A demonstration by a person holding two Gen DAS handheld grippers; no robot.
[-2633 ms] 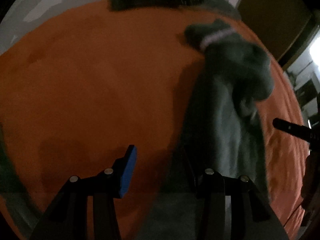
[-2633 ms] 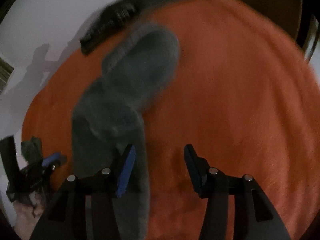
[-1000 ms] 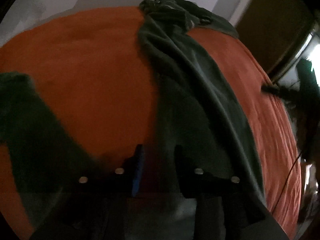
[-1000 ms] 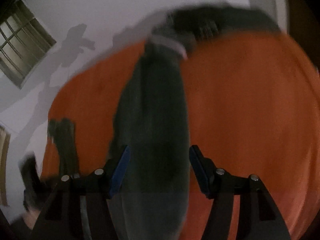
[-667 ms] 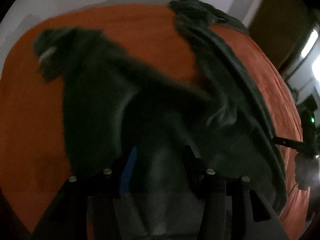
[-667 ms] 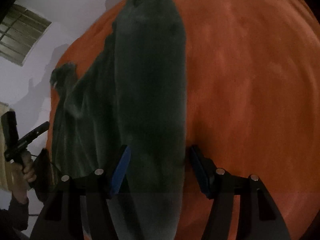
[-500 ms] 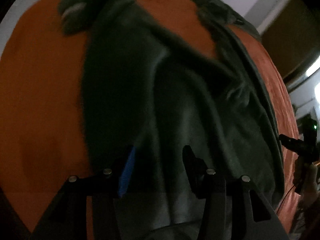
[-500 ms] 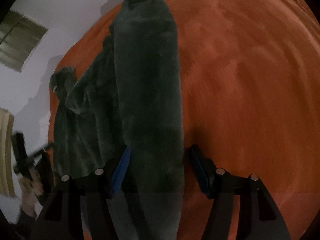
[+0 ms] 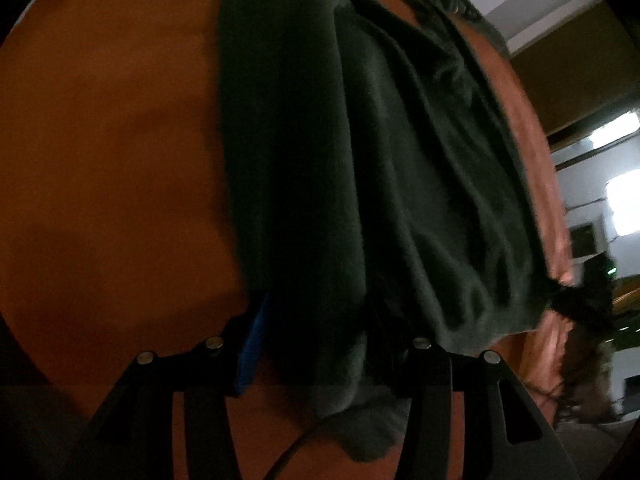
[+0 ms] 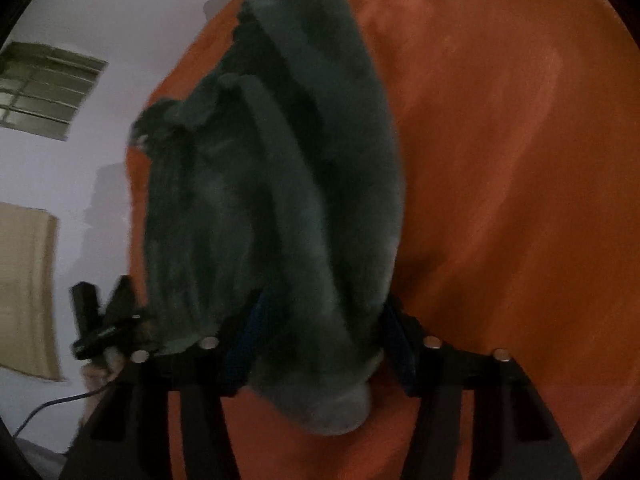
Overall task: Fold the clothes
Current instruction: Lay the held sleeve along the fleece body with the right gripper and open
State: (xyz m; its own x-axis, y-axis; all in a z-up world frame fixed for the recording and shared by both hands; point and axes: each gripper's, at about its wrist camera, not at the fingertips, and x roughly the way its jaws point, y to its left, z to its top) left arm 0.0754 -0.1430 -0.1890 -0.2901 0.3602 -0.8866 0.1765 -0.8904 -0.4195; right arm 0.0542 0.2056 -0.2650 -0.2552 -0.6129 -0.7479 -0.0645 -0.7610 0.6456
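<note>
Already my left gripper [image 9: 316, 344] held one end of the dark green garment [image 9: 380, 168], and my right gripper [image 10: 320, 344], jaws just closing, held the bunched other end. Cloth trailed across the orange bedcover [image 10: 520, 160]; bare cover lay left and right of it.
</note>
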